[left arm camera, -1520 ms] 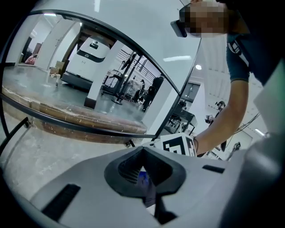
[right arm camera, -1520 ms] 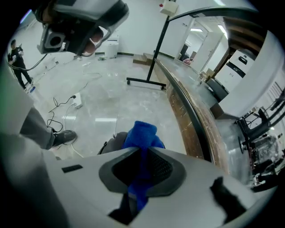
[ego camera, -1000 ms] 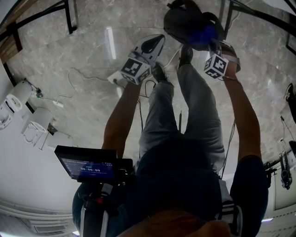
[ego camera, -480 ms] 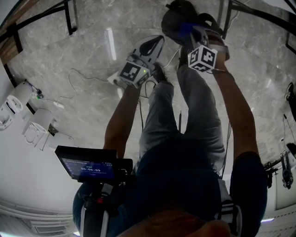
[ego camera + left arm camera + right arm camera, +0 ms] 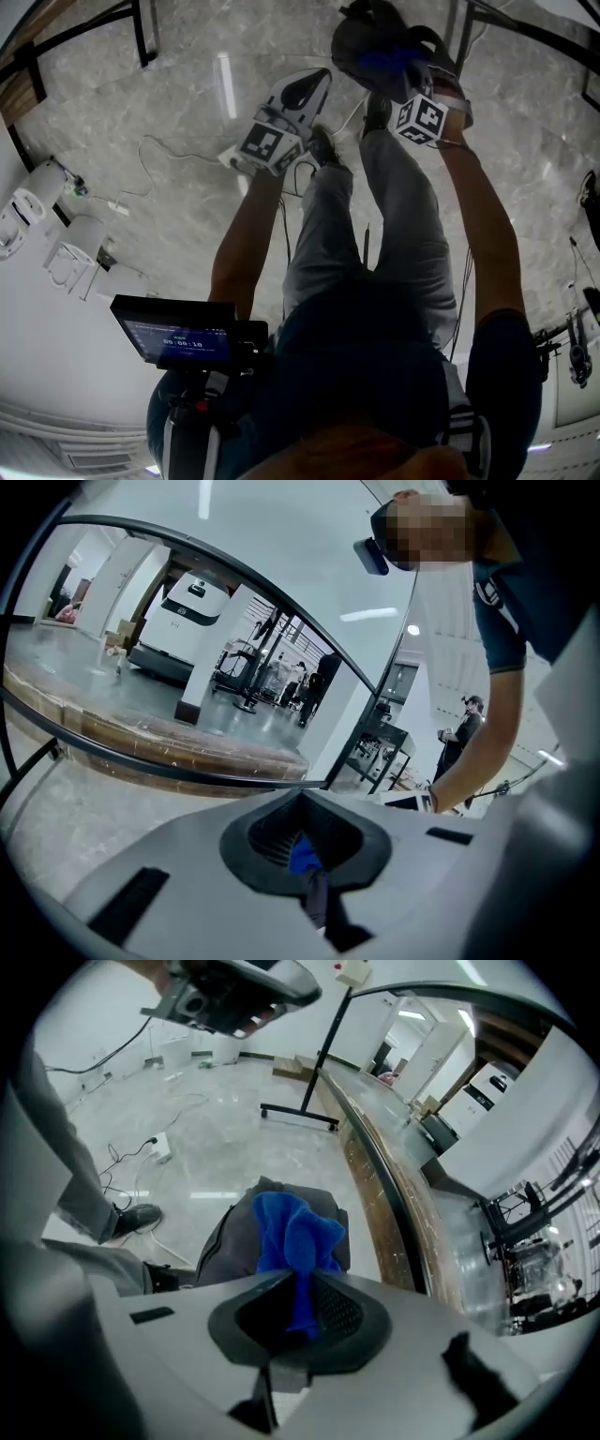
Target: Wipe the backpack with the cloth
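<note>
A dark grey backpack (image 5: 367, 42) lies on the marble floor at the top of the head view, just beyond the person's feet. My right gripper (image 5: 401, 77) points steeply down at it and is shut on a blue cloth (image 5: 382, 64) that rests on the backpack's top. In the right gripper view the cloth (image 5: 295, 1232) bunches out of the gripper (image 5: 298, 1309) above the backpack (image 5: 230, 1241). My left gripper (image 5: 314, 86) hovers left of the backpack, off it, jaws together. In its own view that gripper (image 5: 305, 853) shows only a small blue speck between the pads.
The person's legs and dark shoes (image 5: 323, 148) stand just before the backpack. A white cable and plug strip (image 5: 234, 159) lie on the floor at the left. Black frame legs (image 5: 142, 37) and a wood-edged table (image 5: 380, 1157) flank the backpack. Another person (image 5: 461, 731) stands far off.
My right gripper has slid the cloth leftward across the backpack's top, then a little back to the right. The left gripper has barely moved.
</note>
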Tool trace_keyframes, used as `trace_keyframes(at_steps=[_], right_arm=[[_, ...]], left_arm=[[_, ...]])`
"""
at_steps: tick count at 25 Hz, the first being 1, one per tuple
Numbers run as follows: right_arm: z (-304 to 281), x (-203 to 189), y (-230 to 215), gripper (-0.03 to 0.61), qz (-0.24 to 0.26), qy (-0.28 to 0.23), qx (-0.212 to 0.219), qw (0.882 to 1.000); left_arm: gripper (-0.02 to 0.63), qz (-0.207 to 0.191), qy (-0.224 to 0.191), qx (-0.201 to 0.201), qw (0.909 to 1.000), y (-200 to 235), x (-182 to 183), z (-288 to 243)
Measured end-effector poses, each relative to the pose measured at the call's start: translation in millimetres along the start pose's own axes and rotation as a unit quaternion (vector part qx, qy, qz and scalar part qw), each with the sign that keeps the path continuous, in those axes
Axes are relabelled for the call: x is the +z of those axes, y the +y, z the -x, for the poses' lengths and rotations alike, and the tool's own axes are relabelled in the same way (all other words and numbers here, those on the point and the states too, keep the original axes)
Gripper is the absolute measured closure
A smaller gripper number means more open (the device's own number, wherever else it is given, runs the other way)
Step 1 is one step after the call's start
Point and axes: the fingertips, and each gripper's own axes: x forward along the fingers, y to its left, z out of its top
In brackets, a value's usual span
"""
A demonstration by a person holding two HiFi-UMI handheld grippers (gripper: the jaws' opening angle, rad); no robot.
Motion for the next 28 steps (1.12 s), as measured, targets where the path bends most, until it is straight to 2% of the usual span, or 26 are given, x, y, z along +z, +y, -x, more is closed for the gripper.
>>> trace_keyframes(at_steps=[6, 12, 14, 16, 18, 20, 22, 25, 28], right_arm=[[33, -32, -2, 0.535, 0.002, 0.004, -0.008, 1.0], [65, -84, -6, 0.535, -0.045, 0.063, -0.009, 0.997], [77, -84, -19, 0.535, -0.062, 0.06, -0.022, 0.996], [82, -57, -35, 0.535, -0.069, 0.029, -0.034, 0.997], [73, -9, -46, 0.535, -0.057, -0.018, -0.035, 0.998], [48, 41, -46, 0.535, -0.031, -0.057, -0.024, 0.998], [14, 78, -34, 0.535, -0.009, -0.072, -0.004, 0.997], [-32, 97, -11, 0.535, -0.008, -0.061, 0.029, 0.998], [-41, 86, -2, 0.535, -0.02, -0.05, 0.027, 0.998]], left_arm=[[0.612, 0.0, 0.001, -0.004, 1.0, -2, 1, -4], [0.612, 0.004, -0.004, -0.004, 1.0, -2, 2, -3], [0.612, 0.008, -0.004, -0.003, 1.0, -2, 1, -2], [0.612, 0.009, -0.001, -0.004, 0.9999, -2, -1, -1], [0.612, 0.009, 0.001, -0.005, 0.9999, -3, -2, -1], [0.612, 0.008, 0.005, -0.006, 0.9999, -5, -4, -2], [0.612, 0.005, 0.007, -0.006, 0.9999, -5, -6, -2], [0.612, 0.006, 0.007, -0.001, 1.0, -1, -6, 0], [0.612, 0.007, 0.01, 0.006, 0.9999, 4, -8, 6]])
